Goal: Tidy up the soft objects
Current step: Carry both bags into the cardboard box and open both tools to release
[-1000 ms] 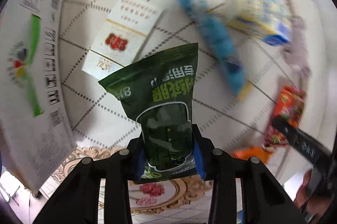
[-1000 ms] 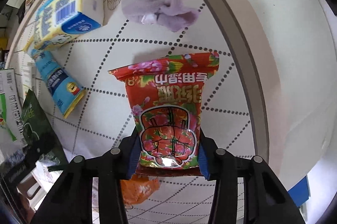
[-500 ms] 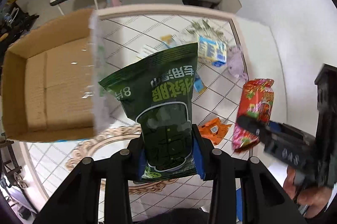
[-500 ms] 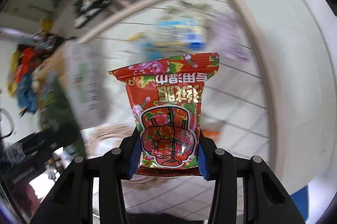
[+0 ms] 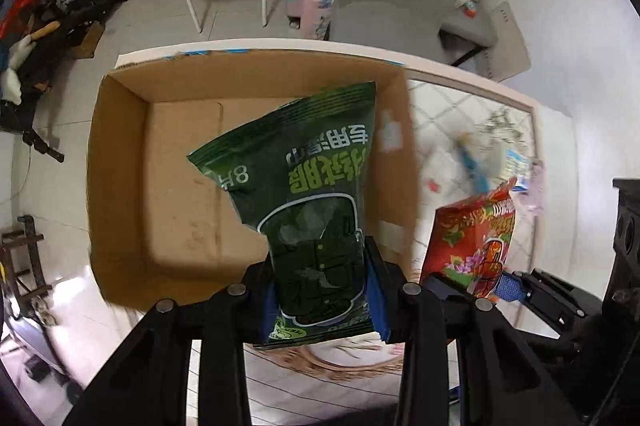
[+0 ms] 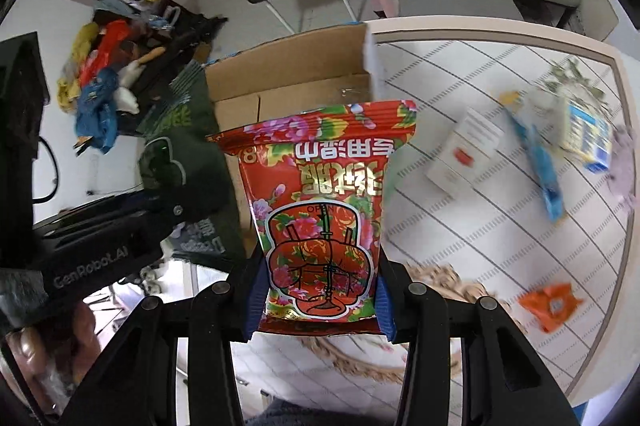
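Your left gripper [image 5: 324, 290] clamps the green pouch [image 5: 308, 193] marked "8", while your right gripper [image 6: 320, 294] clamps the red floral pouch [image 6: 320, 209] marked "OPEN".

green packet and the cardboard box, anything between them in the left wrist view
Nothing. In the left wrist view the green packet, pinched by the left gripper, hangs in front of the open cardboard box, whose visible floor is bare.

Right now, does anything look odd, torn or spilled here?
Nothing looks torn or spilled. The green packet and red floral packet are held upside down, their print inverted, near the open cardboard box, which shows nothing inside.
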`<state>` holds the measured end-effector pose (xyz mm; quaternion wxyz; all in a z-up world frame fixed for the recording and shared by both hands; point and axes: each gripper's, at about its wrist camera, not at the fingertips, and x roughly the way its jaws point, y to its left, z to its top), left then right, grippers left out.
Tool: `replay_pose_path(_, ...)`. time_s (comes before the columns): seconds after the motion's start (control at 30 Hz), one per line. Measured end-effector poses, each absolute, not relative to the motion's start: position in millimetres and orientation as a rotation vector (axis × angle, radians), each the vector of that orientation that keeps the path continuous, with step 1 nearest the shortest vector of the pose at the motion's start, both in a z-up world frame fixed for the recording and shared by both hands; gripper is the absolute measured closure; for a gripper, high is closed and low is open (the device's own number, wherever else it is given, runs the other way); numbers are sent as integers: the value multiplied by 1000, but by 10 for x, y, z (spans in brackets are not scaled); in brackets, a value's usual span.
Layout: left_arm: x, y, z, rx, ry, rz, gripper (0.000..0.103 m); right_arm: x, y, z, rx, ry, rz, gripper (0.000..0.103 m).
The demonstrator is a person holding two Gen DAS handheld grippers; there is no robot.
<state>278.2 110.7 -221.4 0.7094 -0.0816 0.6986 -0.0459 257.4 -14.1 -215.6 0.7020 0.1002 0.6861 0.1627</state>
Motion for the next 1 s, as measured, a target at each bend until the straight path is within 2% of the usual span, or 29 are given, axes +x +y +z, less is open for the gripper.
replay_pose_path(0.3, 3472, 1564, -3010, -192, 1691, -181, 70, 3334, 508, -2945, 130, 1585, 224, 56)
replay_pose_path(0.6, 3711, 1625, -3446, -207, 1774, -248, 68, 3671, 691, -3507, 97, 1624, 163, 55)
replay_pose_path(0.67, 3740, 1650, -3502, -211, 1784, -223, 63, 3704, 738, -3567, 59, 1618, 150, 54)
replay_pose_path(0.7, 3741, 1663, -3544, -208, 1800, -211, 54, 3714, 741, -3588, 64, 1619, 145, 52)
replay_pose_path(0.73, 3736, 1662, -3553, -208, 1811, -206, 51, 3724, 747, -3596, 75, 1621, 143, 51)
replay_pose_path(0.9, 3620, 1728, -3512, -218, 1814, -191, 43, 3734, 827, -3529, 32, 1622, 143, 27)
replay_pose_path(0.97, 3568, 1744, -3449, -200, 1796, -187, 33, 3724, 864, -3460, 7, 1607, 134, 17)
replay_pose_path(1.0, 3561, 1756, -3438, -182, 1784, -175, 23, 3717, 873, -3426, -4, 1604, 129, 16)
